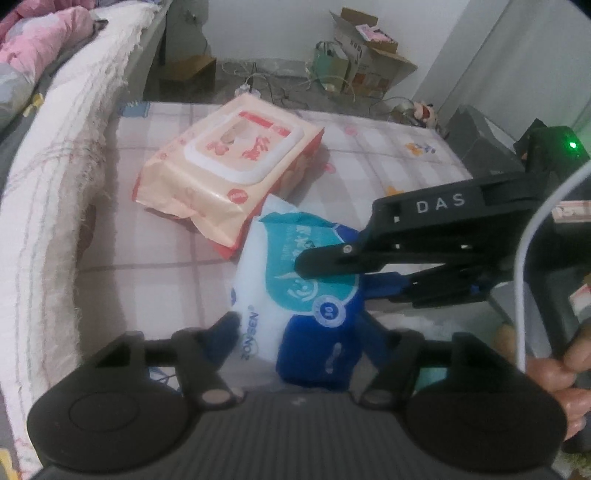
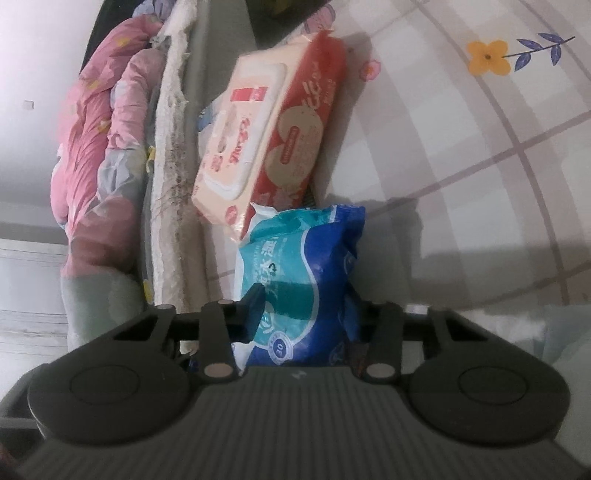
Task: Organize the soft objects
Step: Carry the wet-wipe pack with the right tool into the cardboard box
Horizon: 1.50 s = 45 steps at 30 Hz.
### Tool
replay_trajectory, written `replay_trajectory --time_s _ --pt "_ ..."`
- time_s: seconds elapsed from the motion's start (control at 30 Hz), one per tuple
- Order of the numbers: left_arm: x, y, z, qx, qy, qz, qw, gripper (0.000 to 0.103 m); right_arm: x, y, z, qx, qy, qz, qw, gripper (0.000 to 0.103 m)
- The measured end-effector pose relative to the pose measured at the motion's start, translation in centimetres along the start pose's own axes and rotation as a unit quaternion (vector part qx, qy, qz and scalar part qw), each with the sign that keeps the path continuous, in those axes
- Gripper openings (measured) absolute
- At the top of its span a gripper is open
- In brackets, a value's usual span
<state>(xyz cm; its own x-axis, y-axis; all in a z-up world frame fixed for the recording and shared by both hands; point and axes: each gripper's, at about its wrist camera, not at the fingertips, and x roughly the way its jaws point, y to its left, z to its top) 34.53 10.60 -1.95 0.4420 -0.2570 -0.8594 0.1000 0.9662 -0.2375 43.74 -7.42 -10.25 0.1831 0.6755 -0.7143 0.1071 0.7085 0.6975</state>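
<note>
Wipes come first: your left claw has the blue pack of wipes sitting between its two fingers, and both fingers touch the pack's sides at its near end, so the claw is squeezing it. The pack lies on the checked sheet, right in front of you.

Your right claw comes in from the right. One black finger lies across the top of the blue pack and the other goes under it, so this claw is also pinching the pack. In the right wrist view you see the blue pack tight between the two fingers of the right claw, with the left finger pressed on its printed face.

Just past the blue pack, a little to the left, lies the orange pack of wipes. It has a white flip lid on top. Its near corner touches the blue pack's far end.

On the left runs a long white towel, rolled along the edge of the sheet. Behind it sits a pink blanket.

Far away, on the floor by the wall, stand some cardboard boxes and loose wires.
</note>
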Motion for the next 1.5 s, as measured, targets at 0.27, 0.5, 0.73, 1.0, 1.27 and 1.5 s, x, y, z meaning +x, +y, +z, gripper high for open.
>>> replay_trajectory --time_s 0.27,0.5,0.73,1.0,1.27,1.5 --pt "-5.6 -2.8 -1.1 -0.001 -0.037 -0.016 0.9992 0.069 -5.0 2.2 -1.7 -0.032 -0.02 0.023 0.999 0.039" --pt "-10.9 -9.5 -2.3 0.034 -0.064 -0.055 0.9958 0.069 -13.5 1.5 -3.6 -0.041 -0.056 0.064 0.996 0.038" --pt "-11.6 -18.7 -3.7 0.081 -0.053 -0.126 0.9873 0.068 -23.8 -4.7 -5.9 -0.018 -0.111 0.082 0.99 0.038" --pt "-6.1 -29.3 -6.2 0.135 0.003 -0.196 0.9713 0.067 -31.5 -16.3 -7.4 0.053 -0.157 0.077 0.983 0.038" --pt "1.2 -33.4 -8.1 0.154 0.047 -0.147 0.976 0.065 -30.4 -24.4 -6.8 0.083 -0.145 0.024 0.986 0.039" --pt "-0.4 -31.9 -7.7 0.151 0.017 -0.15 0.977 0.065 -28.7 -27.4 -6.2 0.083 -0.116 0.009 0.99 0.039"
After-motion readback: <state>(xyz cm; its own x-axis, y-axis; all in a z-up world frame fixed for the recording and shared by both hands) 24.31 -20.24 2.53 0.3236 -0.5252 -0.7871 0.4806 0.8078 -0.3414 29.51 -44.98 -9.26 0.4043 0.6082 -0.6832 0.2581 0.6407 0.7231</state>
